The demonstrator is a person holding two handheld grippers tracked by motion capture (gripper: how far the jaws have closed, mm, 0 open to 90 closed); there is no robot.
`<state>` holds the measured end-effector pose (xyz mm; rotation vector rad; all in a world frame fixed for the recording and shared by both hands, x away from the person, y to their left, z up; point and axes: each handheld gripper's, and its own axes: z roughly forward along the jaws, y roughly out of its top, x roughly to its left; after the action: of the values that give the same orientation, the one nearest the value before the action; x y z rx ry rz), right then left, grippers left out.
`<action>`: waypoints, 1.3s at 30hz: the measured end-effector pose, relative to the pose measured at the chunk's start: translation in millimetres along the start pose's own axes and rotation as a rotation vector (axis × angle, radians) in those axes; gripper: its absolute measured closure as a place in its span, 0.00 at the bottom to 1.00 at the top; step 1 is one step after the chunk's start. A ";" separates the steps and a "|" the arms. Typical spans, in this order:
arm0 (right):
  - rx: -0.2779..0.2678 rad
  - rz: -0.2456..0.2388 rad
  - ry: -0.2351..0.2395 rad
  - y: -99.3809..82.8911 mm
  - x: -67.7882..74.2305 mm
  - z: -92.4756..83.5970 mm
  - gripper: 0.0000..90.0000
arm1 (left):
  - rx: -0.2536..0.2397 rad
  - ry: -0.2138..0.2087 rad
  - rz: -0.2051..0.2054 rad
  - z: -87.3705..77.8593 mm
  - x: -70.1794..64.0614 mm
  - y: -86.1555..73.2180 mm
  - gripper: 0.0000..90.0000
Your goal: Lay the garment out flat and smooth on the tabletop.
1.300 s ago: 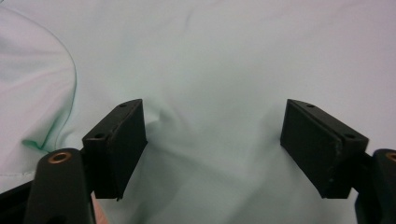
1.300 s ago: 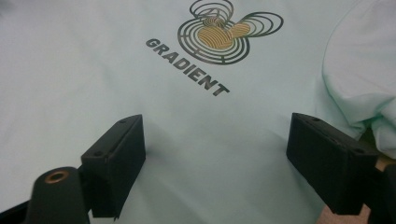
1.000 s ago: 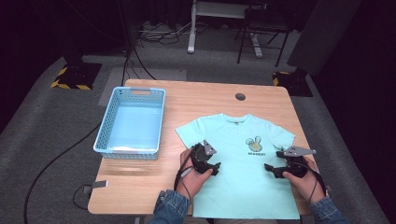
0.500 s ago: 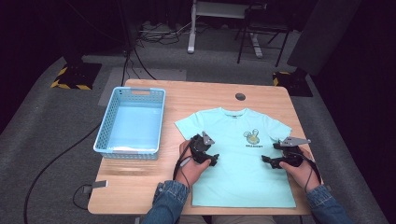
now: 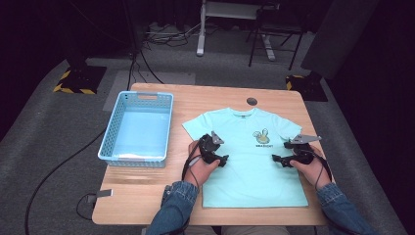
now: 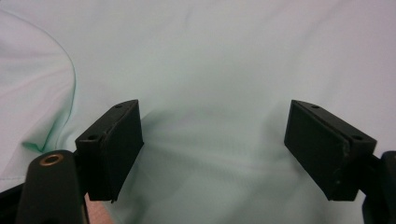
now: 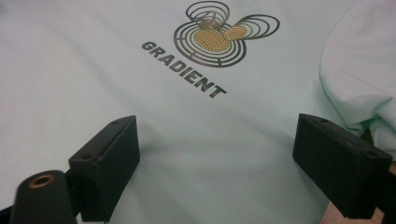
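A mint green T-shirt (image 5: 249,161) lies flat and face up on the wooden table (image 5: 147,196), its printed logo (image 5: 263,137) near the chest. My left gripper (image 5: 222,160) rests on the shirt's left side, open, with bare cloth (image 6: 210,116) between its jaws. My right gripper (image 5: 278,160) sits on the shirt's right side, also open, just below the "GRADIENT" print (image 7: 212,44). A folded sleeve (image 7: 359,70) lies to the right of that gripper's jaws. Both grippers point inward toward the shirt's middle.
A light blue plastic basket (image 5: 138,128) stands on the table to the left of the shirt. A small dark round disc (image 5: 252,101) sits near the table's far edge. Cables and stand legs lie on the floor behind the table.
Both grippers have moved forward up the shirt, from near its hem to its middle, staying open.
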<state>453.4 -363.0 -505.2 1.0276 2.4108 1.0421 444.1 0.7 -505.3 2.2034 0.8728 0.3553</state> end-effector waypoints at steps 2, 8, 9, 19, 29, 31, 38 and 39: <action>0.000 0.000 -0.001 1.9 -2.1 2.0 0.16 | 0.000 0.001 0.000 1.5 3.3 1.6 0.21; -0.001 0.004 -0.007 6.2 -6.3 6.7 0.16 | 0.000 0.004 -0.005 6.3 12.3 6.5 0.21; -0.001 0.009 -0.008 7.3 -7.0 7.7 0.16 | 0.001 0.005 -0.003 7.5 15.0 7.9 0.21; -0.001 0.016 -0.019 11.7 -9.2 12.2 0.16 | -0.010 -0.004 -0.046 7.9 18.3 9.5 0.20; 0.001 -0.031 -0.020 19.2 7.4 -6.1 0.17 | -0.022 0.012 -0.041 -20.4 7.8 12.5 0.20; -0.006 -0.045 -0.019 23.2 13.1 -14.5 0.17 | -0.018 0.014 -0.040 -26.1 5.0 11.6 0.20; -0.017 -0.069 -0.017 28.9 22.1 -29.2 0.17 | -0.016 0.022 -0.033 -46.6 -4.1 9.5 0.20; -0.019 -0.074 -0.018 30.2 24.4 -33.9 0.17 | -0.019 0.025 -0.031 -52.9 -6.2 9.6 0.20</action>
<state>433.3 -348.0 -460.2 0.9304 2.4007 1.0248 418.7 19.6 -461.5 2.1695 0.9125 0.3761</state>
